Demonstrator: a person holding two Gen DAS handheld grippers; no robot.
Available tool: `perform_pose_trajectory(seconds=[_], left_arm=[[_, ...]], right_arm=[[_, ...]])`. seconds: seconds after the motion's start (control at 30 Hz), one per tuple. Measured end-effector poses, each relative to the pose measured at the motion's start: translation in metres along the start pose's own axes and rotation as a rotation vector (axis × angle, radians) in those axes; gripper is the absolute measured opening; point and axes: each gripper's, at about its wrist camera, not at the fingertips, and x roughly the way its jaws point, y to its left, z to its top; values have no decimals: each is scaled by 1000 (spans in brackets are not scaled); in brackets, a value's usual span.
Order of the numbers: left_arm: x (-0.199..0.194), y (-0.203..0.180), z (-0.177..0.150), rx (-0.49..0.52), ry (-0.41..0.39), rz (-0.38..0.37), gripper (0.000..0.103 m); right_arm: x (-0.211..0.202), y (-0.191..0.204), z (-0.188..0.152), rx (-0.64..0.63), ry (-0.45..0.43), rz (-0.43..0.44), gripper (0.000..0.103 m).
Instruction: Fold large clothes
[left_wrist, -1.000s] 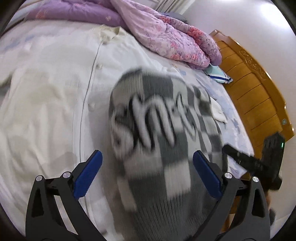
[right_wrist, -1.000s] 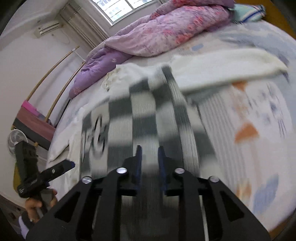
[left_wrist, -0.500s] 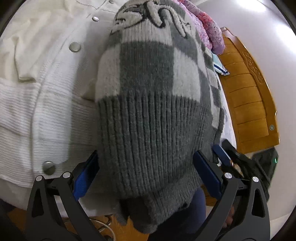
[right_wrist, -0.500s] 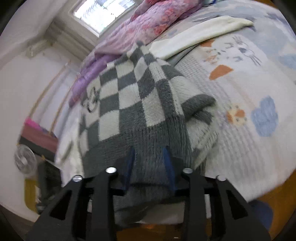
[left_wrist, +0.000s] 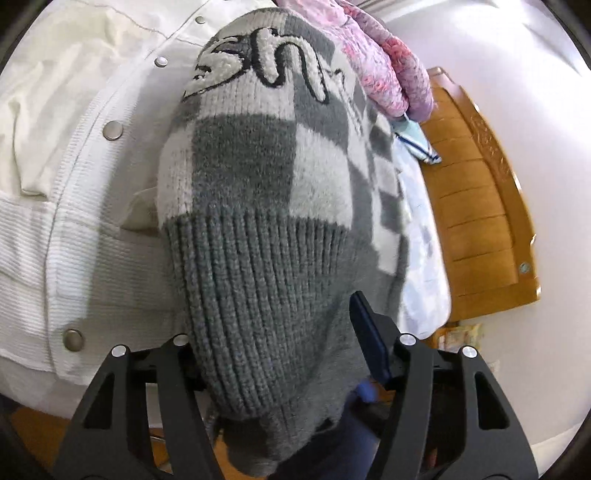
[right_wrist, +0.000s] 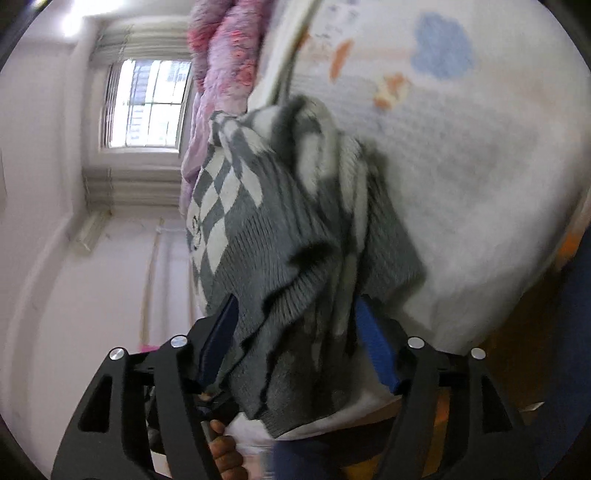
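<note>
A grey and white checkered knit sweater (left_wrist: 258, 206) with white lettering lies at the near edge of the bed, its ribbed hem hanging toward me. My left gripper (left_wrist: 284, 343) has closed in around the ribbed hem, which fills the gap; its left pad is hidden by the knit. In the right wrist view the same sweater (right_wrist: 295, 236) hangs bunched between the blue pads of my right gripper (right_wrist: 295, 343), whose jaws stand parted around the fabric. A white button-up cardigan (left_wrist: 74, 177) lies flat under and left of the sweater.
A pink and purple quilt (left_wrist: 380, 62) is heaped at the far side of the bed. A wooden headboard (left_wrist: 480, 206) stands on the right. The printed bedsheet (right_wrist: 461, 147) covers the mattress. A window (right_wrist: 147, 107) is in the far wall.
The left jaws have narrowed from wide open onto the sweater's ribbed hem. The right gripper has rolled sideways and its jaws have spread apart, with the sweater bunched between them.
</note>
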Motion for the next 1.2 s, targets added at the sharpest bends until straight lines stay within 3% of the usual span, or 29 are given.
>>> perform_pose_trajectory(seconds=[0.13, 0.33, 0.57, 0.97, 1.0, 1.07, 1.1, 1.13, 1.2], left_arm=[[-9, -7, 10, -26, 2, -49, 62], [-21, -19, 11, -15, 0, -75, 62], [-23, -16, 12, -46, 20, -88, 61], [-20, -18, 16, -46, 38, -64, 62], [-18, -17, 16, -48, 41, -59, 62], [-15, -12, 15, -54, 53, -50, 62], [-14, -9, 14, -56, 62, -51, 62], [-12, -6, 13, -55, 69, -53, 62], [-8, 0, 11, -49, 102, -61, 63]], right_arm=[[5, -19, -9, 166, 28, 86, 73], [15, -29, -19, 253, 23, 194, 84], [33, -43, -13, 317, -3, 345, 87], [59, -41, 25, 331, -55, 336, 91], [60, -39, 28, 324, -55, 332, 90], [67, -34, 28, 306, -47, 311, 75], [66, -33, 28, 290, -42, 305, 53], [64, -29, 30, 248, -36, 282, 39], [55, -20, 35, 162, -34, 268, 35]])
